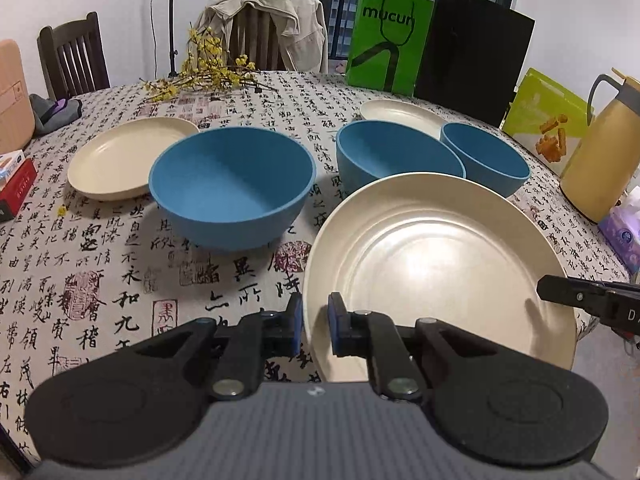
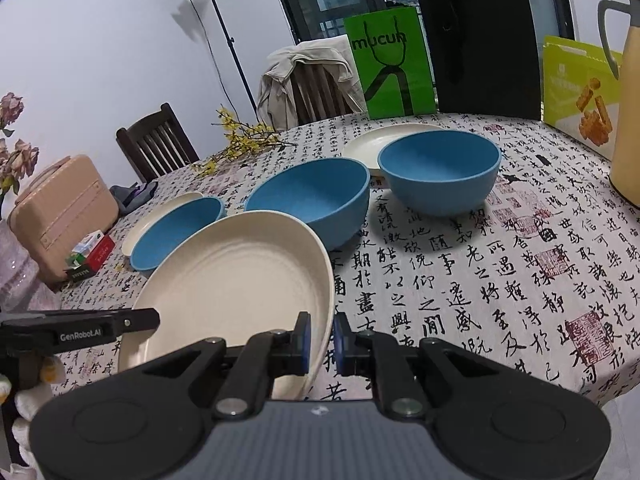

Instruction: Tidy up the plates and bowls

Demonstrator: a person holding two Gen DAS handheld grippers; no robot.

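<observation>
Both tongs, left tongs point(image 1: 314, 326) and right tongs point(image 2: 322, 342), angle downward, clamped on opposite rims of the empty cream plate point(image 1: 436, 256) over the tabletop point(image 1: 120, 280).

Far cream plate point(image 1: 394, 114): near edge hidden behind two blue bowls point(image 1: 394, 156). Left cream plate point(image 2: 160, 216): mostly concealed by a blue bowl point(image 2: 176, 232) in the right wrist view. Yellow thermos point(image 2: 628, 120): cut off by the frame's right edge. Pink case point(image 1: 12, 96): cropped at the left edge. Small boxes point(image 1: 16, 180): partly cropped, print too small to read. Chair point(image 1: 256, 36): back largely covered by a beige jacket point(image 1: 280, 20).
</observation>
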